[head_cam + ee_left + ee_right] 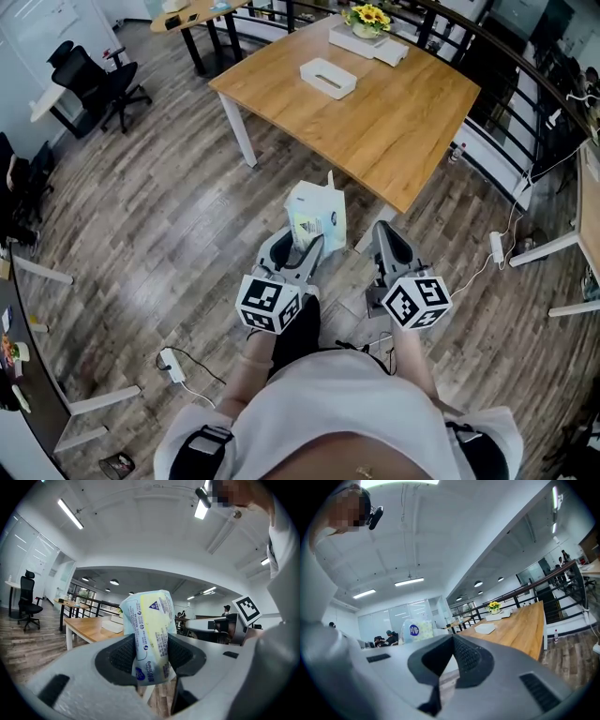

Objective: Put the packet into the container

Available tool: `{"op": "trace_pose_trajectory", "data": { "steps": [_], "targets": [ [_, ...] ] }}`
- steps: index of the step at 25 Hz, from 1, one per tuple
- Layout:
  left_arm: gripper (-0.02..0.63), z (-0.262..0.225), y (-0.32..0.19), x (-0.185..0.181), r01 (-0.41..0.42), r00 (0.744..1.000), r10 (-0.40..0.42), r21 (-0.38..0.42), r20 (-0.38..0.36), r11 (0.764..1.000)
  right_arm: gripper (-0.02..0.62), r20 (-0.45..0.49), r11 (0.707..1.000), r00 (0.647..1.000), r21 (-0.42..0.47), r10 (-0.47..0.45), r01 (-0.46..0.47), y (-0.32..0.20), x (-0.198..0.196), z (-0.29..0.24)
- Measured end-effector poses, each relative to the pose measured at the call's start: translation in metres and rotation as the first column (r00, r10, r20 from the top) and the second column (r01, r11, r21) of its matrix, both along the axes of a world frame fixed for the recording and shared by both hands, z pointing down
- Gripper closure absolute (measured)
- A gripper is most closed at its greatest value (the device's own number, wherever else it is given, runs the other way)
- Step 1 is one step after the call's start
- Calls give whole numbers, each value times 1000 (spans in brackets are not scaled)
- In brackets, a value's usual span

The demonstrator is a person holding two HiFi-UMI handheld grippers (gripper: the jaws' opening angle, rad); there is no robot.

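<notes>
My left gripper (305, 246) (151, 653) is shut on a pale blue and yellow packet (316, 217) (151, 634), which stands upright between the pads. The packet also shows at the left in the right gripper view (417, 631). Beside it, my right gripper (382, 232) (452, 639) is shut with nothing in it. Both are held level over the wooden floor, short of the table. A shallow white container (328, 78) (111, 626) (485, 628) lies on the wooden table (394, 122) ahead, apart from both grippers.
A pot of yellow flowers (367, 19) and white items stand at the table's far end. A white table leg (237, 129) is ahead left. Power strips with cables lie on the floor (172, 364) (497, 247). An office chair (98, 80) is far left; a railing runs behind.
</notes>
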State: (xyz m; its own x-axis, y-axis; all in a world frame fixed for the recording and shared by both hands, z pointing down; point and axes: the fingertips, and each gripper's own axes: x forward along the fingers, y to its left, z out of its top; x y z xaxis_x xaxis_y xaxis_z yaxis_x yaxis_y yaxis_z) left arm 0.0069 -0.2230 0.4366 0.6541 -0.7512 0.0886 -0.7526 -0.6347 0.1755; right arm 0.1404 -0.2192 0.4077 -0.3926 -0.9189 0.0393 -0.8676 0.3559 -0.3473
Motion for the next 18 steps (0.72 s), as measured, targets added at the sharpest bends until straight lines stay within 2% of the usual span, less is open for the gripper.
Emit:
{"op": "trace_pose_trajectory", "data": {
  "steps": [18],
  "targets": [
    [417,-11,-169,-16,-17,1000,17,29,10,999,584,9,999,1000,18,27,-27,-166,-11,-7]
  ]
}}
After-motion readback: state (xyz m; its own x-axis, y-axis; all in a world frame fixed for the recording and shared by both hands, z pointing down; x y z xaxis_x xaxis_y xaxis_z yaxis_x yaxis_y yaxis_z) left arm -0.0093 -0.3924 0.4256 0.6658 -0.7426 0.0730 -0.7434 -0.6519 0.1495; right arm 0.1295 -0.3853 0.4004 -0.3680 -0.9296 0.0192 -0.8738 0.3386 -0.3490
